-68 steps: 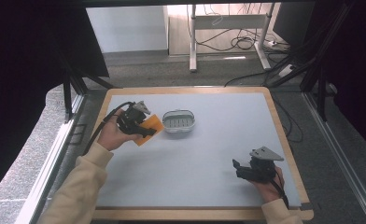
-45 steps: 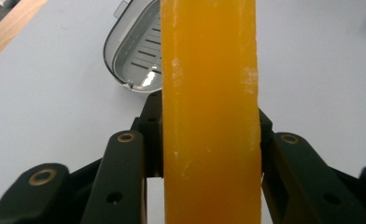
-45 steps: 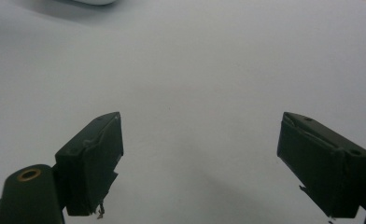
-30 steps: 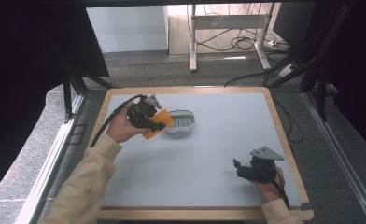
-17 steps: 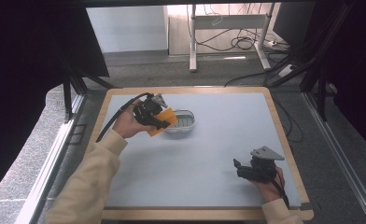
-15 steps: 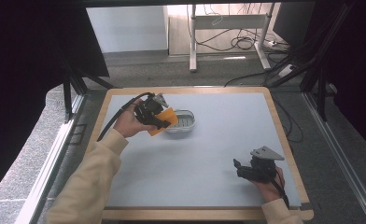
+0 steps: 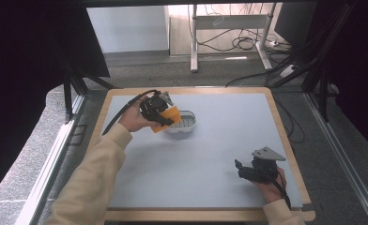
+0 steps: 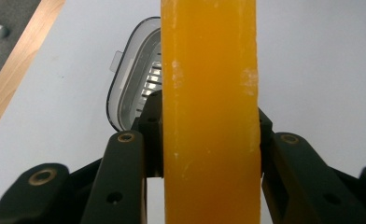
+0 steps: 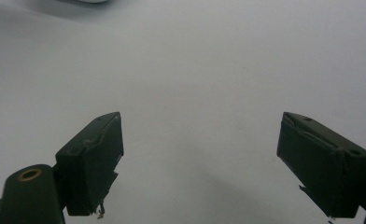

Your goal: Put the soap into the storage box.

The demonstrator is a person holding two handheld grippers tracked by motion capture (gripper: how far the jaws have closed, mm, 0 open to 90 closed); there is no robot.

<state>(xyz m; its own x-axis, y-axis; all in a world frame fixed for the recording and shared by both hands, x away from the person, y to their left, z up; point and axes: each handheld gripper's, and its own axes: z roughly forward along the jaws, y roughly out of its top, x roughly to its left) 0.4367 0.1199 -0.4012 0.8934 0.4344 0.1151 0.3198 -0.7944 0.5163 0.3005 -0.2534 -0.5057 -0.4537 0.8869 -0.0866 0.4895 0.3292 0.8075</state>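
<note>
An orange soap bar (image 7: 171, 116) (image 8: 209, 112) is clamped between the jaws of my left gripper (image 7: 165, 118) (image 8: 208, 121), which is shut on it. I hold it at the left rim of a small grey oval soap dish (image 7: 184, 123) (image 8: 130, 86) with a ribbed floor. The bar stands on edge in the left gripper view and hides most of the dish. My right gripper (image 7: 239, 168) (image 9: 200, 158) rests near the table's front right, open, with nothing between its jaws.
The pale grey mat (image 7: 219, 140) lies inside a wooden frame (image 7: 285, 136). Dark frame posts stand at both sides of the table. A desk leg and cables (image 7: 238, 42) sit on the floor beyond the far edge.
My left gripper carried the orange bar up and to the right, from beside the dish to its left rim. The right gripper stayed put.
</note>
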